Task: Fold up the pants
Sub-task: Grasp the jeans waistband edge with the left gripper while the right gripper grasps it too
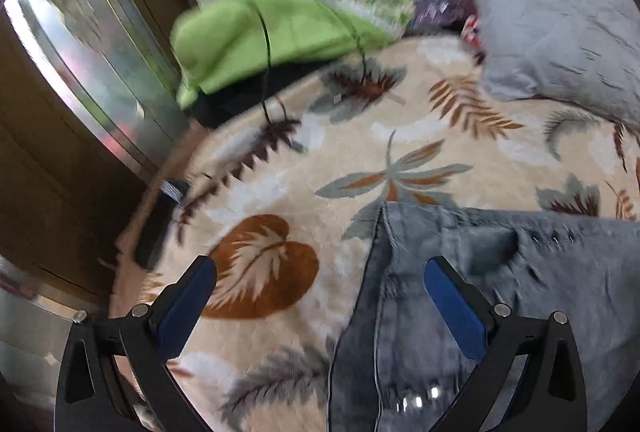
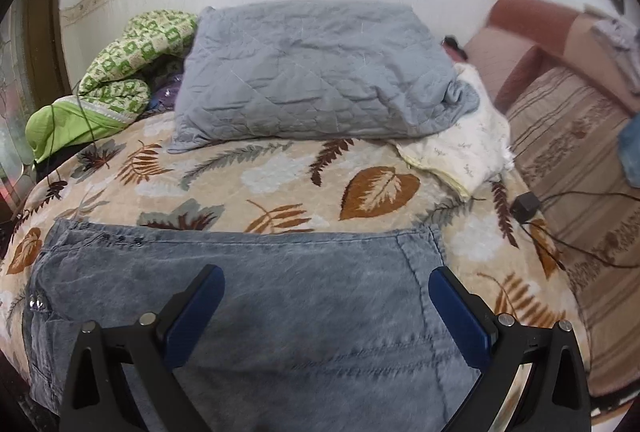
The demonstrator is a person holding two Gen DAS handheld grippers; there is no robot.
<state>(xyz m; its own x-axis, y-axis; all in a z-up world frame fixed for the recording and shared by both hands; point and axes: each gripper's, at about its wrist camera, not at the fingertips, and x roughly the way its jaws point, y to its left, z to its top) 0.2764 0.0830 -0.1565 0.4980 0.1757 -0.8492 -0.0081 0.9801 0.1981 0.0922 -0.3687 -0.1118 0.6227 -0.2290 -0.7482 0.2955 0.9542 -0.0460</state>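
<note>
While both grippers hang wide and empty, a fold is to be set up.
The faded grey-blue denim pants (image 2: 240, 284) lie flat on the leaf-patterned beige blanket (image 2: 280, 172); the left gripper (image 1: 320, 296) is best closed on the seamed edge, the right gripper (image 2: 326, 302) level with it.

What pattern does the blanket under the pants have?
Beige blanket printed with brown, orange and grey leaves and ferns; clearest in the right wrist view, beyond the grey pants.
</note>
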